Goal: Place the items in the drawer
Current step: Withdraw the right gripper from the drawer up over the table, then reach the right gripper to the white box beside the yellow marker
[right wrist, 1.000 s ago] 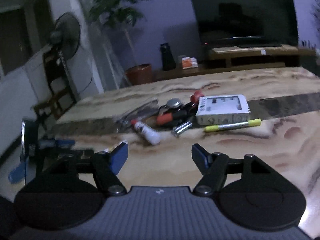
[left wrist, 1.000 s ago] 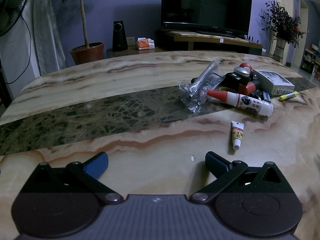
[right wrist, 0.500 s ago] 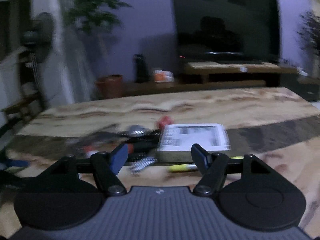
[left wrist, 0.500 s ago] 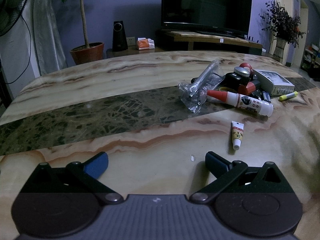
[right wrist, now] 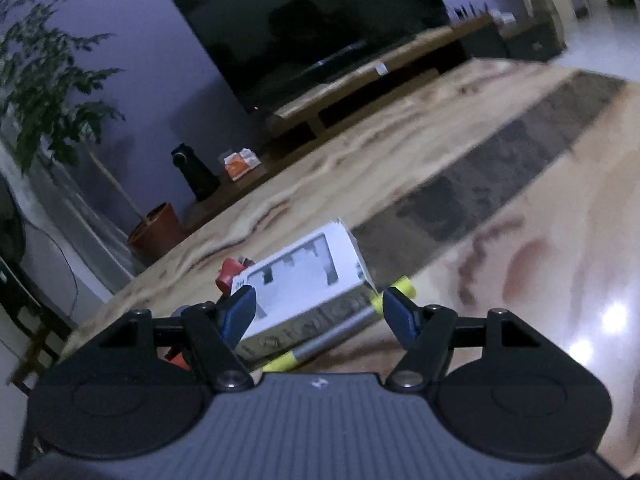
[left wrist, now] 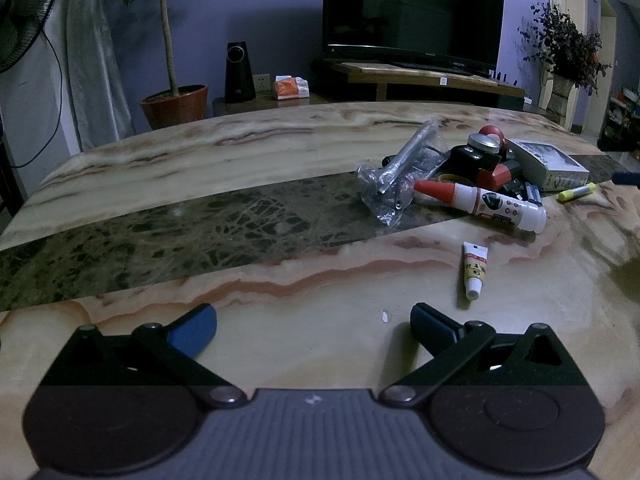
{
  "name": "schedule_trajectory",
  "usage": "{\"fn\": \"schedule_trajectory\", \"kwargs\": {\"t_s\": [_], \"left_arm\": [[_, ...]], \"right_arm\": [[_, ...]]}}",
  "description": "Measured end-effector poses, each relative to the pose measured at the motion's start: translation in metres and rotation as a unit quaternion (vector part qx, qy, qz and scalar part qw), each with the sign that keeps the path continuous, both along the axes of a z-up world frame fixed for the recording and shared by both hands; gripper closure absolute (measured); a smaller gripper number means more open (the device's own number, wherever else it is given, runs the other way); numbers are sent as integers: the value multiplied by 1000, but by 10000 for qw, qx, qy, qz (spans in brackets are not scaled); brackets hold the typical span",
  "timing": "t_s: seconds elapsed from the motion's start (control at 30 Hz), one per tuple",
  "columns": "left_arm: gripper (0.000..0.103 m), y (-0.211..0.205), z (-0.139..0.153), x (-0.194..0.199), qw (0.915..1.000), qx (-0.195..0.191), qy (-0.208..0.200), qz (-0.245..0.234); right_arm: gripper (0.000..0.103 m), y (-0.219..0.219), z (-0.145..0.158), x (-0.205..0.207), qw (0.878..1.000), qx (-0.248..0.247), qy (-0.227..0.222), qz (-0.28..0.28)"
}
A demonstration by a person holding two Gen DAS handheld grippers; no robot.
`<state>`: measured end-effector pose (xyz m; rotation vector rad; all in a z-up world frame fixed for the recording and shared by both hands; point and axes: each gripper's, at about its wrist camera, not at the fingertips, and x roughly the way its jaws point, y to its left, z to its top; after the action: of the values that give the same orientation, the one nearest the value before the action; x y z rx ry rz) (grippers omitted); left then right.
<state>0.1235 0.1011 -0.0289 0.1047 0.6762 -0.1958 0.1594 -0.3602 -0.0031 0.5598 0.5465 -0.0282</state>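
A heap of small items lies on the marble table [left wrist: 240,148]: a clear bag with metal parts [left wrist: 400,172], a white glue bottle with a red cap [left wrist: 484,200], a small tube [left wrist: 474,268], a white box [left wrist: 548,164] and a yellow marker [left wrist: 576,192]. My left gripper [left wrist: 314,322] hovers open over bare table, short of the tube. In the tilted right wrist view my right gripper [right wrist: 318,310] is open, low and close to the white box [right wrist: 304,284] and the yellow marker [right wrist: 332,332], both lying just beyond its fingers. No drawer is in view.
Behind the table stand a television [left wrist: 412,8] on a low wooden stand [left wrist: 424,76], a potted tree [left wrist: 174,98], a black speaker [left wrist: 239,72] and a fan [left wrist: 20,12]. A dried plant [left wrist: 564,48] stands at the far right.
My right gripper swung right and down toward the white box and marker, rolling so its view now tilts. The left gripper stayed still, and a blue fingertip now shows at its view's right edge.
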Motion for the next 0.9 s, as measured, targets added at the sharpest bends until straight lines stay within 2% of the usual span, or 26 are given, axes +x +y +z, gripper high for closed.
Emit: {"fn": "schedule_trajectory", "kwargs": {"t_s": [0.07, 0.3, 0.5, 0.6, 0.77, 0.9], "left_arm": [[0, 0, 0, 0, 10000, 0, 0, 0], [0, 0, 0, 0, 10000, 0, 0, 0], [0, 0, 0, 0, 10000, 0, 0, 0], [0, 0, 0, 0, 10000, 0, 0, 0], [0, 0, 0, 0, 10000, 0, 0, 0], [0, 0, 0, 0, 10000, 0, 0, 0]], "right_arm": [[31, 2, -2, 5, 10000, -85, -38, -18], [31, -1, -16, 25, 10000, 80, 11, -5], [31, 9, -17, 39, 9987, -434, -119, 245], [31, 8, -20, 45, 9982, -523, -122, 284], [31, 0, -29, 55, 9987, -441, 30, 263], [30, -4, -32, 58, 9985, -299, 83, 459]]}}
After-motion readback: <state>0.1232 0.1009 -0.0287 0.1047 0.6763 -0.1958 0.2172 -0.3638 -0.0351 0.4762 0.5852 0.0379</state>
